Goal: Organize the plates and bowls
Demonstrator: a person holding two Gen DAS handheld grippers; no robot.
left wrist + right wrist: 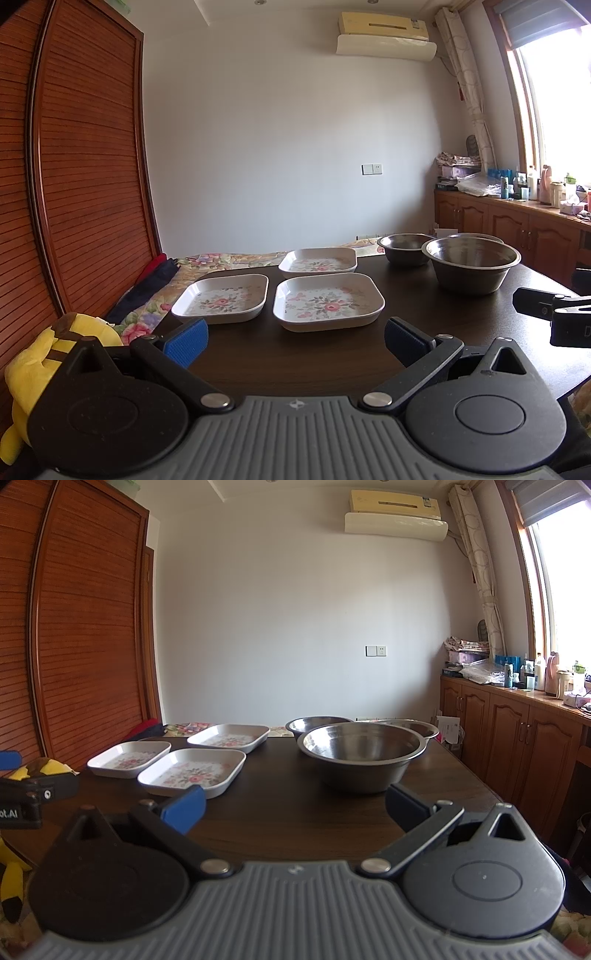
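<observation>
Three white square plates with a floral print lie on the dark wooden table (295,365): a near plate (328,301), one to its left (221,297) and one behind it (318,261). Three steel bowls stand to the right: a large bowl (471,264), a smaller bowl (406,248) and a third bowl (413,726) mostly hidden behind the large bowl (362,755). My left gripper (295,341) is open, just short of the near plate. My right gripper (295,808) is open, in front of the large bowl, near plate (192,771) to its left.
A yellow plush toy (33,365) lies off the table's left edge, beside a bed with a floral cover (221,258). A slatted wooden wardrobe (85,166) fills the left. Wooden cabinets (517,734) with bottles on top run along the right wall under the window.
</observation>
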